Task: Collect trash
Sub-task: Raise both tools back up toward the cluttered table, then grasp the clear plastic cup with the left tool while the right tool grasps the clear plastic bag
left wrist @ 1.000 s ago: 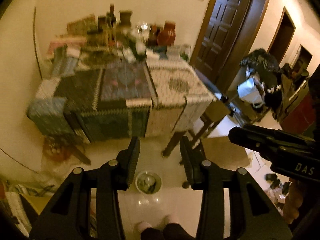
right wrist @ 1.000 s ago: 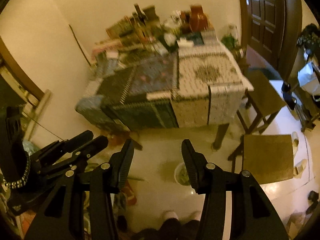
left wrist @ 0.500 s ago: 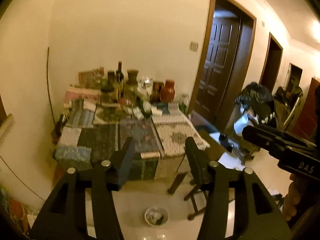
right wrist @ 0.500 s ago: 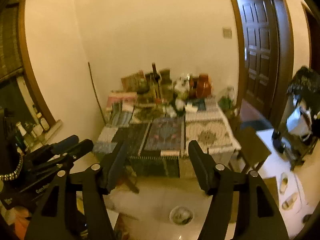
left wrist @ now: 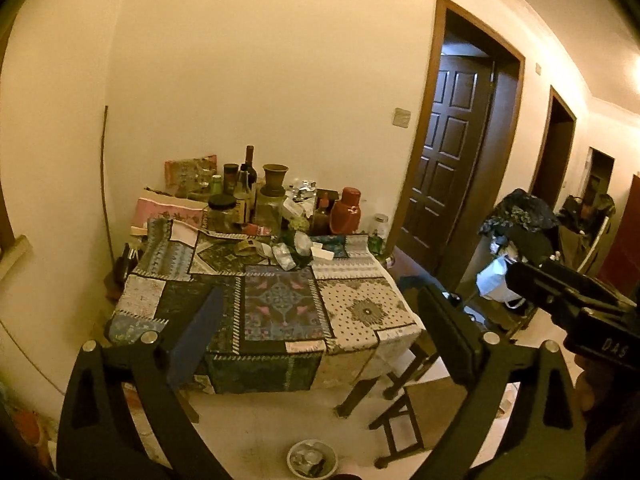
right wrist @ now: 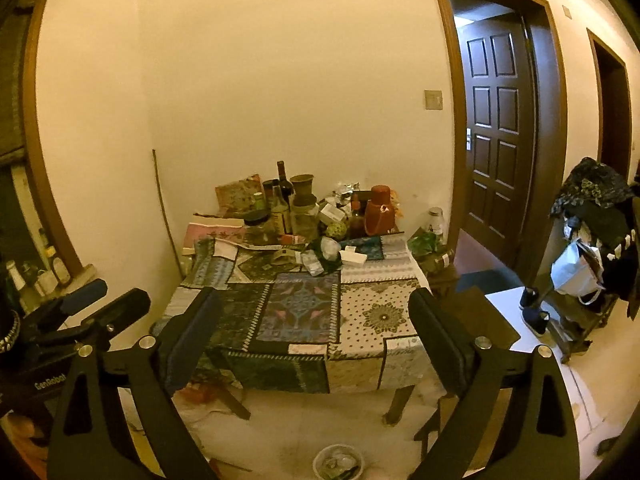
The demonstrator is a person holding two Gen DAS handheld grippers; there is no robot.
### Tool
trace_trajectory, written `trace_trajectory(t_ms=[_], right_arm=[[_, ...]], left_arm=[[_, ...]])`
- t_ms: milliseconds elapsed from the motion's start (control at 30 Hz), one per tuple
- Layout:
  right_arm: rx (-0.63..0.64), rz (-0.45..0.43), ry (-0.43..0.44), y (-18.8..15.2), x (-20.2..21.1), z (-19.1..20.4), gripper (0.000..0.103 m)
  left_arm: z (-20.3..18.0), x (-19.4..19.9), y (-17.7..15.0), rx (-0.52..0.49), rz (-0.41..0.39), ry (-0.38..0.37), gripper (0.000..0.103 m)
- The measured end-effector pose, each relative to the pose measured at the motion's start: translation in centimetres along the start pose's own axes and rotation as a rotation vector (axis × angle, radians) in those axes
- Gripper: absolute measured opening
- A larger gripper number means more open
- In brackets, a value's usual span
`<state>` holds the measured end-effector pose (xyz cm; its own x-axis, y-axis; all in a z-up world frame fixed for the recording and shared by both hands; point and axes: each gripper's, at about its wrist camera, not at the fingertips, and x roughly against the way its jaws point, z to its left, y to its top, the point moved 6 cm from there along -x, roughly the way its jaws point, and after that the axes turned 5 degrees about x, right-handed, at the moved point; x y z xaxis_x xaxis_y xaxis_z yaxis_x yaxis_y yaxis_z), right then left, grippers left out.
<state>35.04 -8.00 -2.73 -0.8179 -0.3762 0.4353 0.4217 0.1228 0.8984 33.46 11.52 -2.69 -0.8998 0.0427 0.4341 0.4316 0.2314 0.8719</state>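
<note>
- Both hand-held grippers, left (left wrist: 316, 336) and right (right wrist: 312, 328), are spread wide and carry nothing.
- Wrappers (left wrist: 285, 255) lie mid-counter (left wrist: 360, 312), near the jars (left wrist: 221, 212).
- Likely light, crinkly, slippery: pinch a raised fold.

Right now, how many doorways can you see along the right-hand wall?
3. The nearest doorway, just right of the table, has a dark panelled door. A second doorway is farther along, and a third doorway is beyond it. More may be out of view.
</note>
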Motion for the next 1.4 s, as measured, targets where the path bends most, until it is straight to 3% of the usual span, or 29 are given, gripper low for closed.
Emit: trace_trajectory(t_ms=[500, 767, 1100, 1400], right_arm=[[0.029, 0.014, 0.078, 6.2, -9.0, -8.1, 0.094], [0.041, 0.060, 0.126, 7.1, -13.7, -10.9, 0.094], [0.042, 0.149, 0.176, 7.6, -20.4, -9.6, 0.094], [0.015, 0.237, 0.167, 8.1, -28.5, -5.6, 0.094]], left_arm=[[-5.1, -12.9, 5.5, 0.028, -0.002, 0.075, 0.097], [-6.0, -19.1, 6.7, 0.061, 0.025, 0.136, 0.097], [-2.5, -24.7, 7.7, 0.084, 0.076, 0.182, 0.097], [4.7, -31.1, 10.7, 0.077, 0.121, 0.173, 0.097]])
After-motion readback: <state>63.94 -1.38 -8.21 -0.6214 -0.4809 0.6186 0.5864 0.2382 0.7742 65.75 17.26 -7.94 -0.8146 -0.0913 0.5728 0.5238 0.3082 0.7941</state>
